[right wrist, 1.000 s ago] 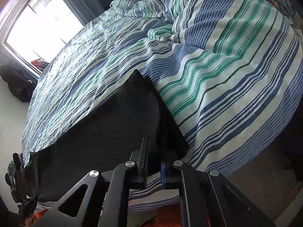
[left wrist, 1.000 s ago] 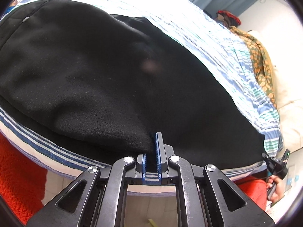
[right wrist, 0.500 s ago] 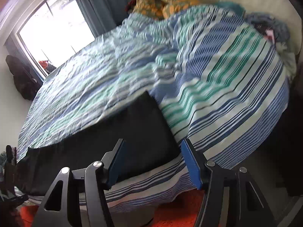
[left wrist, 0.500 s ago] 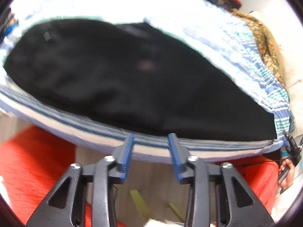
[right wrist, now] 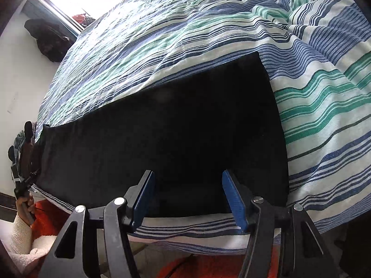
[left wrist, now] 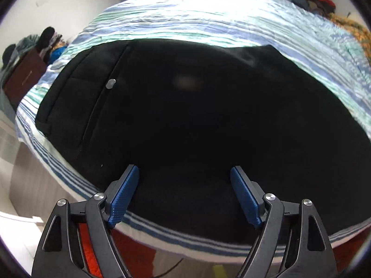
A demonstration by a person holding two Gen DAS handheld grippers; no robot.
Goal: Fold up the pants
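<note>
The striped bed cover (right wrist: 324,106) fills both frames, the black pants (left wrist: 197,115) lie flat across its lower middle, and the left gripper (left wrist: 184,194) and right gripper (right wrist: 187,197) have just opened wide and released them, so this fold seems laid down.

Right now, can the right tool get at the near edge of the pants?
Probably yes. The right tool hangs open just above the black pants, whose near edge lies flat on the striped bedspread between its fingers, with nothing over it.
</note>
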